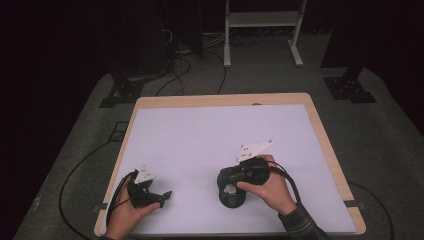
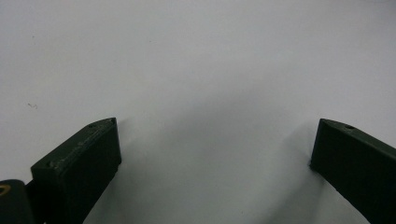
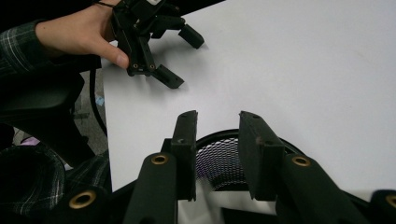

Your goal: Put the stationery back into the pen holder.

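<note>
A black round mesh cup stands on the white tabletop near the front edge. Something pale lies inside it. A hand holds my right gripper directly over the cup. In the right gripper view my right gripper has its jaws a narrow gap apart, with nothing between them and the cup's mesh wall just beneath. At the table's front left corner, my left gripper is held low in the other hand. In its own view, my left gripper stands wide open over bare white surface.
The table's wooden rim borders the white top. Cables trail over the grey floor on the left. A white shelf frame stands behind the table. The right gripper view also shows the left gripper and a plaid sleeve.
</note>
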{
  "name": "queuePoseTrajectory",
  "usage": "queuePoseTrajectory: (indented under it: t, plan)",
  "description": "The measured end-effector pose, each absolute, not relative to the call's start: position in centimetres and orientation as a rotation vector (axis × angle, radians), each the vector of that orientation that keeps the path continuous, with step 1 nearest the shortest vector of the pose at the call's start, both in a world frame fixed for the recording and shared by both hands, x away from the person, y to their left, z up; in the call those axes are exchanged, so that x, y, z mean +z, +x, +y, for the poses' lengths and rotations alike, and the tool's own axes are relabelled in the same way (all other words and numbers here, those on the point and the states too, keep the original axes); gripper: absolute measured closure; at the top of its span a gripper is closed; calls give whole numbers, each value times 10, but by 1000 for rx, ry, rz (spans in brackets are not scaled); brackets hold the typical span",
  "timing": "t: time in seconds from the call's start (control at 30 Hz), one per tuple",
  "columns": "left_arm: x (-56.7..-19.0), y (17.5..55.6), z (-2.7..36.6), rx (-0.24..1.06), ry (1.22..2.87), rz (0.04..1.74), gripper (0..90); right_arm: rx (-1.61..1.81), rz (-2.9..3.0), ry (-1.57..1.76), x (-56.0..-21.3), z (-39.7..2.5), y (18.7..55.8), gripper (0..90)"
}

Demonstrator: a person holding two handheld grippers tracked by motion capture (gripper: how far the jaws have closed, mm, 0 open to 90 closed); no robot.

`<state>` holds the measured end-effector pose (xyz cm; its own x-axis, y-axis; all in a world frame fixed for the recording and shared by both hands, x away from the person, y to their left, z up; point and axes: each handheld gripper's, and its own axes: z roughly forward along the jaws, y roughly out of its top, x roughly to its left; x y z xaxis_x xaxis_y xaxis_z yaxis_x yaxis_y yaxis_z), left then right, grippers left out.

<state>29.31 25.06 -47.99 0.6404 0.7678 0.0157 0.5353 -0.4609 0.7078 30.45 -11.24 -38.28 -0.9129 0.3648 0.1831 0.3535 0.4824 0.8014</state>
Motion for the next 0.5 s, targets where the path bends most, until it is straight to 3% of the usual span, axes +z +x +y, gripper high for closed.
queuePoseTrajectory:
  t: [0.5]
  plan:
    - [-480, 293, 251, 439, 2179, 1009, 8, 1470, 2607, 696, -364, -146, 297, 666]
